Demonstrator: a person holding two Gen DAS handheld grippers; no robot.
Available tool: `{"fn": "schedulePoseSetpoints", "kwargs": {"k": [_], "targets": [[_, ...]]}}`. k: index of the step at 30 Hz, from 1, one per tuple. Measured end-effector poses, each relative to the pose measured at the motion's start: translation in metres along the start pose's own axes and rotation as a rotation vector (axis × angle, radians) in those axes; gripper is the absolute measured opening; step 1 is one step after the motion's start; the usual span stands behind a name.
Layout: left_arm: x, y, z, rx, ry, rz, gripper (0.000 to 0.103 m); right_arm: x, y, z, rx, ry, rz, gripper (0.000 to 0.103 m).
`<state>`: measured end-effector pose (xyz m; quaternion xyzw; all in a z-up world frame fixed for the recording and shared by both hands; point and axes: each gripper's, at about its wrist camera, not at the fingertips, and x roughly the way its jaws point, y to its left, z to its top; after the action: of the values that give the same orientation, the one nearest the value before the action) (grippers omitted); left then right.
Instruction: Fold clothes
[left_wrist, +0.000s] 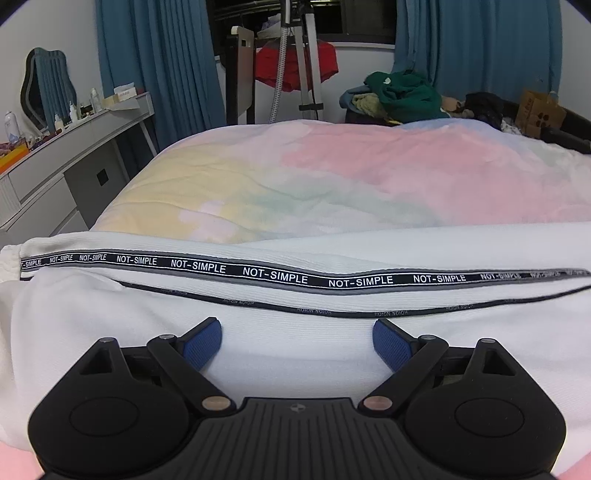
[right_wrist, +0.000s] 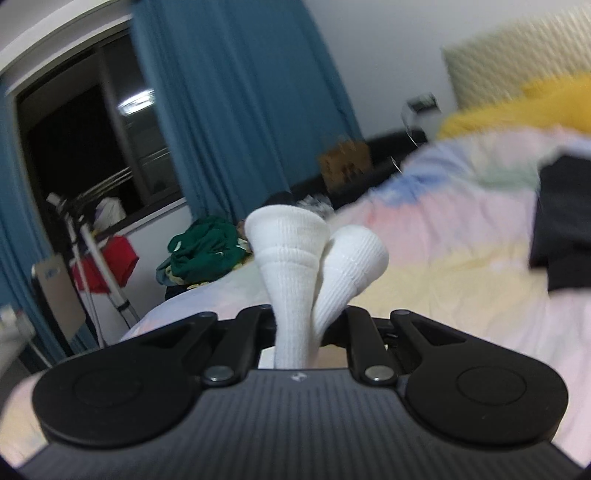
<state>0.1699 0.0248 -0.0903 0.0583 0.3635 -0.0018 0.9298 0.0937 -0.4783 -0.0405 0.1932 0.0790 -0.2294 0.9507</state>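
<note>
A white garment (left_wrist: 295, 347) with a black "NOT-SIMPLE" tape stripe (left_wrist: 275, 275) lies across the near edge of the bed. My left gripper (left_wrist: 297, 341) is open just above it, blue pads (left_wrist: 205, 341) spread wide, holding nothing. My right gripper (right_wrist: 308, 325) is shut on two white ribbed cuffs (right_wrist: 291, 258) of the garment, which stick up between the fingers, lifted above the bed. The right view is blurred.
The bed has a pastel quilt (left_wrist: 332, 177). A grey dresser (left_wrist: 74, 147) stands at left. A tripod (left_wrist: 295, 62) and red cloth (left_wrist: 325, 62) stand beyond the bed. A green clothes pile (left_wrist: 406, 96) lies at the far side. A black garment (right_wrist: 561, 221) lies on the quilt at right.
</note>
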Motion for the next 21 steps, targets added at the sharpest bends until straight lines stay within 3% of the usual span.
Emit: {"fn": "schedulePoseSetpoints", "kwargs": {"k": [5, 10, 13, 17, 18, 21], "targets": [[-0.005, -0.001, 0.003, -0.007, -0.007, 0.001, 0.091, -0.023, 0.067, -0.006, -0.238, -0.074, 0.073, 0.012], [-0.019, 0.015, 0.013, -0.094, -0.027, -0.024, 0.091, -0.058, 0.156, -0.041, -0.460, -0.134, 0.232, 0.013], [-0.032, 0.035, 0.019, -0.212, -0.044, -0.062, 0.091, -0.077, 0.209, -0.089, -0.627, -0.114, 0.373, 0.013], [-0.042, 0.063, 0.020, -0.376, -0.033, -0.136, 0.091, -0.095, 0.258, -0.168, -0.828, 0.053, 0.556, 0.013], [-0.042, 0.068, 0.019, -0.401, -0.026, -0.147, 0.091, -0.099, 0.264, -0.190, -0.887, 0.092, 0.584, 0.013], [-0.041, 0.080, 0.017, -0.462, -0.001, -0.175, 0.091, -0.113, 0.271, -0.239, -1.086, 0.095, 0.589, 0.013]]}}
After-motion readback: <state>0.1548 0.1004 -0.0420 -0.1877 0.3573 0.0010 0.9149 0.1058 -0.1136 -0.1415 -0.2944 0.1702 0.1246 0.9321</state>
